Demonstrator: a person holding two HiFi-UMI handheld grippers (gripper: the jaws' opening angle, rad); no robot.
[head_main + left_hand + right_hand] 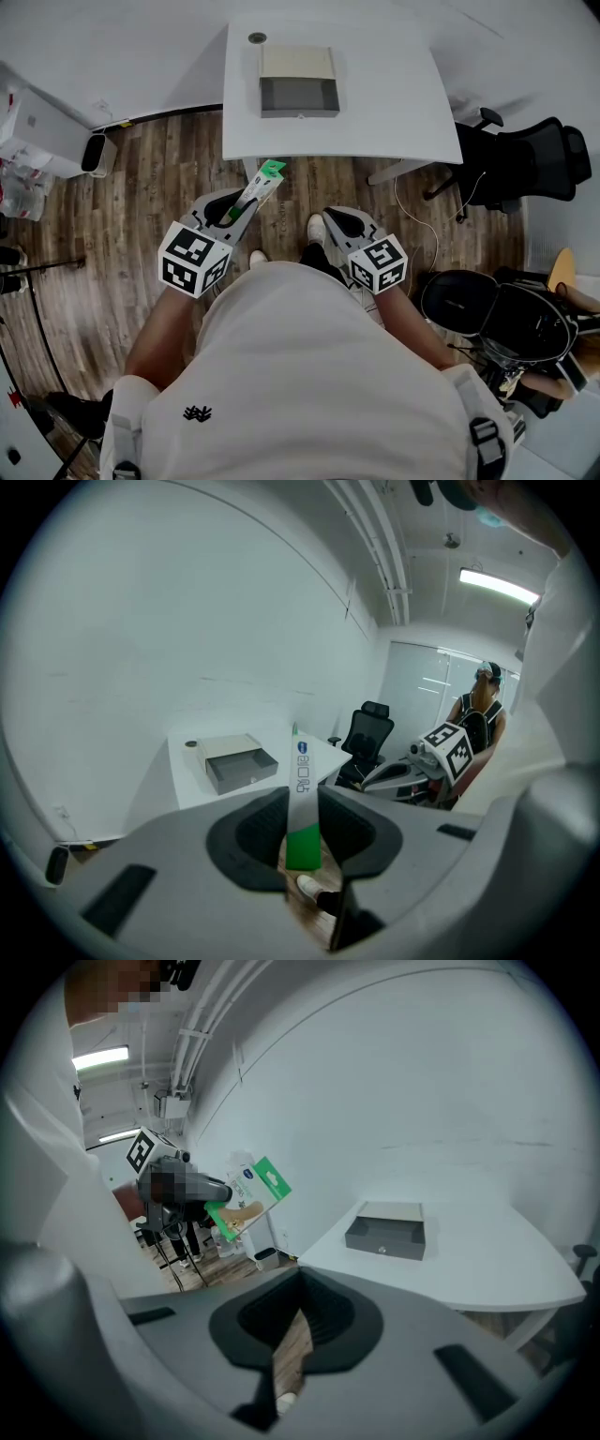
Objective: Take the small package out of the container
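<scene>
The left gripper [240, 208] is pinching the package [263, 181] by its near end, its length pointing ahead at the far-off container [298, 112], while the right gripper [334, 221] is hanging closed, empty.

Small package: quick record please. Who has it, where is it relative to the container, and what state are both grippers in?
small package: green and white, out of the container, over the wood floor short of the table edge
held by: left gripper, fingers closed on its lower end
right gripper: fingers together, nothing between them
container: grey open box on the white table, no contents visible
grippers vs table: both held back from it, near the person's body
</scene>
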